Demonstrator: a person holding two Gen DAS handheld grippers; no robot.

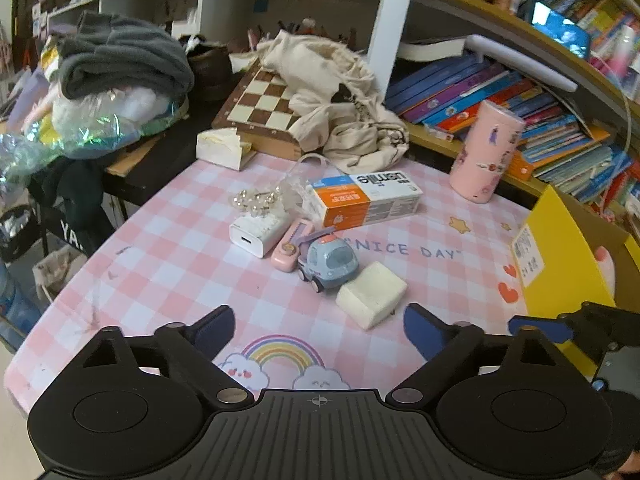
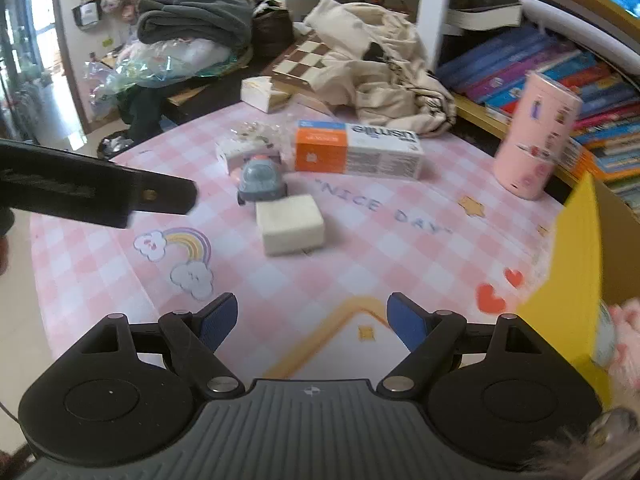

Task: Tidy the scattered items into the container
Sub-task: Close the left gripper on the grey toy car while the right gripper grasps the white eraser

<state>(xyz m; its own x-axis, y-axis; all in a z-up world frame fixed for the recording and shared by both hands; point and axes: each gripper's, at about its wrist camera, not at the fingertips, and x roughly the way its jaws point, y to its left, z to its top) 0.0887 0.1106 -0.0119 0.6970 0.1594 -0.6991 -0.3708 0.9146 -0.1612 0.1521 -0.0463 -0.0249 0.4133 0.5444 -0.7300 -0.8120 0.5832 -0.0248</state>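
Left wrist view: the left gripper [image 1: 319, 330] hangs low over the table [image 1: 168, 280]. Its fingers [image 1: 216, 330] are spread wide with nothing between them. Just ahead lies a white block [image 1: 372, 294], and it touches a toy car [image 1: 330, 262]. Behind the car sit a pink thing [image 1: 290, 246], a white charger [image 1: 260, 232], some beads [image 1: 256, 200] and an orange and white box [image 1: 364, 198], all bunched close together. A pink cup [image 1: 486, 152] stands apart, near the books. The yellow box [image 1: 560, 264] is at the right edge, and it looks like the container. It is cut off, so most of its inside is hidden. Something pink peeks out of it, but I cannot tell what. A blue tip of the right gripper [image 1: 540, 328] pokes in beside it.

Right wrist view: the right gripper [image 2: 313, 320] is just beside the yellow box [image 2: 576, 264], maybe so things have a short trip in. Its fingers [image 2: 218, 318] are also wide apart and hold nothing. The block [image 2: 290, 224], car [image 2: 262, 180], orange and white box [image 2: 358, 152] and cup [image 2: 534, 140] lie on the table [image 2: 400, 248], outside the yellow box. Something pink and fluffy shows inside, blurred. A black bar at the left, likely the other gripper, hides part of the table.
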